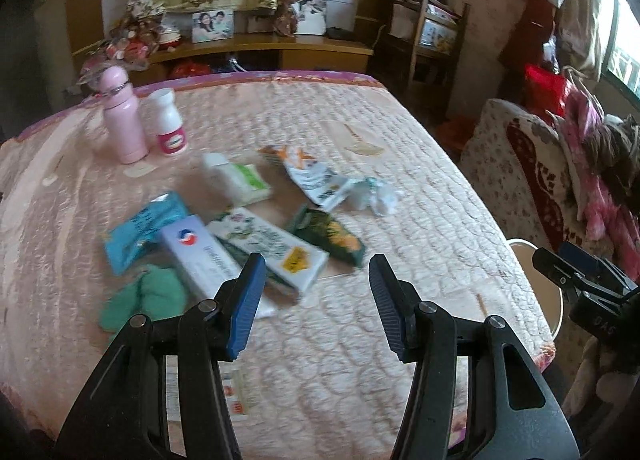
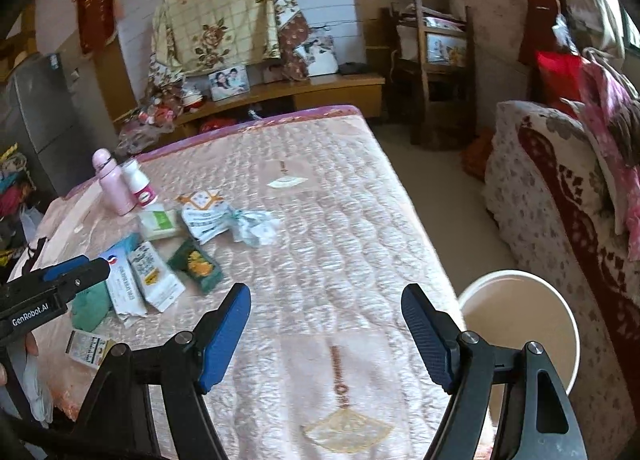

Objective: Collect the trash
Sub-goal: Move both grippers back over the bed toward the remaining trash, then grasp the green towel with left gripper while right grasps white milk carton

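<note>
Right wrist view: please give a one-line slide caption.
Open right gripper above the quilted bed, littered wrappers at left, white bucket at right.

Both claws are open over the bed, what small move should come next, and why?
Probably ease the left claw forward and down onto the white-and-green carton. It hangs open and empty just short of it, nearer than the right claw, which is over bare quilt beside the white bucket.

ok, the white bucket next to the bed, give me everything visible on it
The white bucket looks like plain plastic, round, with a thick rolled rim and a beige-looking inner wall. It stands upright and open on the floor, between the bed edge and the patterned sofa. No trash is visible inside, though its bottom is out of sight. The right gripper partly covers its near side. Whether it touches the bed is unclear.
</note>
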A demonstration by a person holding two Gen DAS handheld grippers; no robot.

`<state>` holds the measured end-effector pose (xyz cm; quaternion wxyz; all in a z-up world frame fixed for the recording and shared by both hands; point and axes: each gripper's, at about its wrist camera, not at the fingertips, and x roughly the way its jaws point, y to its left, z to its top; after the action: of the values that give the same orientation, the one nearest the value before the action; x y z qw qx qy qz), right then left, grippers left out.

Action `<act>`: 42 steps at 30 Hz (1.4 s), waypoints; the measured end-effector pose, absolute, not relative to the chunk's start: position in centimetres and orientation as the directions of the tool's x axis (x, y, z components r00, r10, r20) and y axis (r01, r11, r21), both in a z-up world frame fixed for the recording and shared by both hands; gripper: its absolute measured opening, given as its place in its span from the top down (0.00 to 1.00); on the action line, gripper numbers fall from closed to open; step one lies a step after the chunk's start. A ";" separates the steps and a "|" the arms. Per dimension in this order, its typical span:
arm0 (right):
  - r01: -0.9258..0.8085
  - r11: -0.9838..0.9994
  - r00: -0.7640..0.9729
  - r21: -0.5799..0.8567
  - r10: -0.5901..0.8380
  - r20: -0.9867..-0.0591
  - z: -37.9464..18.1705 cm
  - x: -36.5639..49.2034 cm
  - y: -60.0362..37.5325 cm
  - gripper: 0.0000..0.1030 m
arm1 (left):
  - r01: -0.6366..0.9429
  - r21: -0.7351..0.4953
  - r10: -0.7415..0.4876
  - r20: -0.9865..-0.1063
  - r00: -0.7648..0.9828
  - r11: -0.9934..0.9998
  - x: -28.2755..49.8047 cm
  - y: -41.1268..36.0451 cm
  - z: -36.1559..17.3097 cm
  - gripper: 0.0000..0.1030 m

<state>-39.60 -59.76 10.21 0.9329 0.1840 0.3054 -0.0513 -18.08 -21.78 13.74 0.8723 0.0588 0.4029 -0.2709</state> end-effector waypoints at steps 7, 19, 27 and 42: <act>0.148 0.938 0.810 0.314 0.067 -0.583 10.6 -37.9 -57.2 0.26 | 0.464 -0.126 -0.391 -0.749 0.535 0.877 -15.7 -16.0 13.9 0.49; 0.005 0.943 0.784 0.332 0.203 -0.587 10.7 -34.0 -52.0 0.25 | 0.341 -0.152 -0.323 -0.786 0.527 0.928 -11.5 -7.1 12.8 0.49; -0.113 0.930 0.732 0.350 0.316 -0.604 9.5 -31.3 -47.9 0.25 | 0.429 -0.127 -0.320 -0.852 0.414 0.894 -10.2 -8.7 8.5 0.48; -0.319 0.913 0.610 0.255 0.403 -0.682 7.4 -21.3 -42.1 0.25 | 0.560 -0.109 -0.353 -0.868 0.349 0.822 -7.8 -11.6 5.2 0.44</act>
<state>-21.33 -42.08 7.45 0.8956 0.0536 0.3930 0.2017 -7.76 -11.59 5.21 0.8148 0.1041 0.4969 -0.2800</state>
